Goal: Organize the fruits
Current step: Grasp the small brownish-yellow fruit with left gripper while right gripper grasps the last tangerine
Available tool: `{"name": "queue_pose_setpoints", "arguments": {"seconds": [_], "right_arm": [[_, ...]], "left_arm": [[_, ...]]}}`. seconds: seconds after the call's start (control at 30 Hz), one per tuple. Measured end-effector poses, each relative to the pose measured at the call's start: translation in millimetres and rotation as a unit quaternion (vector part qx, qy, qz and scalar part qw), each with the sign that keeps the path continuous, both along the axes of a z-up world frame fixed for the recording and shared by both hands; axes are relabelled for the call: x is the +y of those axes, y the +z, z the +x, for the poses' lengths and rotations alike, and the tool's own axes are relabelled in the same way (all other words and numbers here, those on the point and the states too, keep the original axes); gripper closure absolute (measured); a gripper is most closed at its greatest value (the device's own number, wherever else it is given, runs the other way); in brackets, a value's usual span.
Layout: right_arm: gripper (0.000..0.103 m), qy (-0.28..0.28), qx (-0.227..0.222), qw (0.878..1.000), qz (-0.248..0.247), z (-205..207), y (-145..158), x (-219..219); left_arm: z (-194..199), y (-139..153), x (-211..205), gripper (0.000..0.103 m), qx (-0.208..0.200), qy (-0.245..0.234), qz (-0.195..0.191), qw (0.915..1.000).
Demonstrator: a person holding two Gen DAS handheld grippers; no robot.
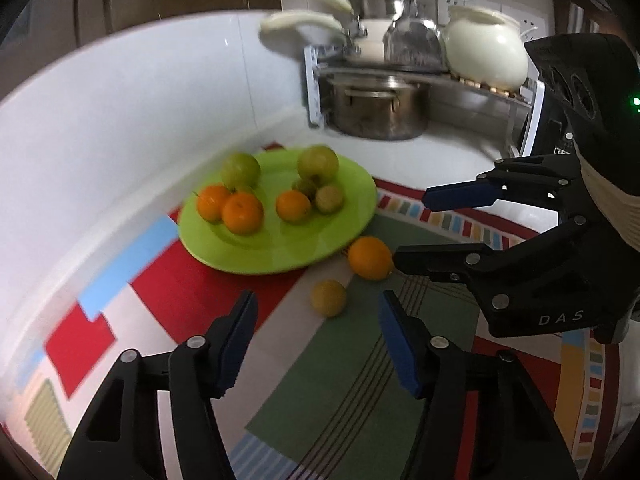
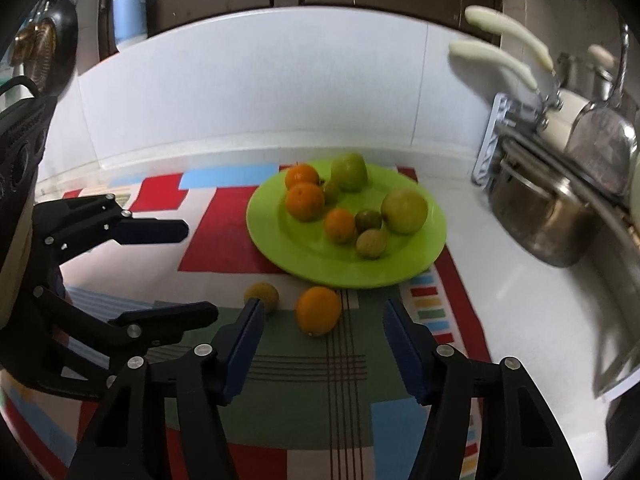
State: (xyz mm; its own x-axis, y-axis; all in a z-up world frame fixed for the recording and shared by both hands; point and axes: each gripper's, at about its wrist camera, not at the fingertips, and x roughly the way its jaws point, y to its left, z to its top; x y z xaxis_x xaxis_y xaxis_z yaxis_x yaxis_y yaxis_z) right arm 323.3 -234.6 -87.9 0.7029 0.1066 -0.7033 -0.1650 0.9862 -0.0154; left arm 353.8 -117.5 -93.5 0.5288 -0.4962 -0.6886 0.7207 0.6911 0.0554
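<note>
A green plate point(image 1: 280, 252) point(image 2: 400, 268) holds several fruits: oranges, green apples and small olive-green fruits. A loose orange point(image 1: 370, 258) point(image 2: 318, 311) and a small yellow-green fruit point(image 1: 329, 298) point(image 2: 262, 295) lie on the patterned cloth in front of the plate. My left gripper point(image 1: 316, 308) point(image 2: 188, 272) is open and empty, just short of the small fruit. My right gripper point(image 2: 320, 316) point(image 1: 412, 228) is open and empty, its jaws standing either side of the loose orange, apart from it.
A dish rack point(image 1: 400, 76) point(image 2: 560, 152) with steel pots, a white pot and pan handles stands at the back right. White tiled wall point(image 1: 120, 120) runs behind the plate. A soap bottle point(image 2: 129, 4) stands on the ledge. The patterned cloth point(image 2: 224, 236) covers the counter.
</note>
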Motion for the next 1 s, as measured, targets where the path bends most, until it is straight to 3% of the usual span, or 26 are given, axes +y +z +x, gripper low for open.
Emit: {"name": "queue_pose_setpoints", "arguments": {"seconds": [0.17, 0.47, 1.0], "right_arm": [[0.05, 0.003, 0.025, 1.0, 0.013, 12, -15, -4], [0.054, 0.004, 0.049, 0.998, 0.036, 28, -31, -9], [0.068, -0.003, 0.077, 0.993, 0.094, 39, -43, -15]], "left_arm": [[16, -18, -8, 0.05, 0.039, -0.006, 0.001, 0.9992], [30, -33, -17, 0.062, 0.072, -0.003, -0.003, 0.9974], [42, -38, -22, 0.076, 0.103, 0.021, -0.021, 0.9943]]}}
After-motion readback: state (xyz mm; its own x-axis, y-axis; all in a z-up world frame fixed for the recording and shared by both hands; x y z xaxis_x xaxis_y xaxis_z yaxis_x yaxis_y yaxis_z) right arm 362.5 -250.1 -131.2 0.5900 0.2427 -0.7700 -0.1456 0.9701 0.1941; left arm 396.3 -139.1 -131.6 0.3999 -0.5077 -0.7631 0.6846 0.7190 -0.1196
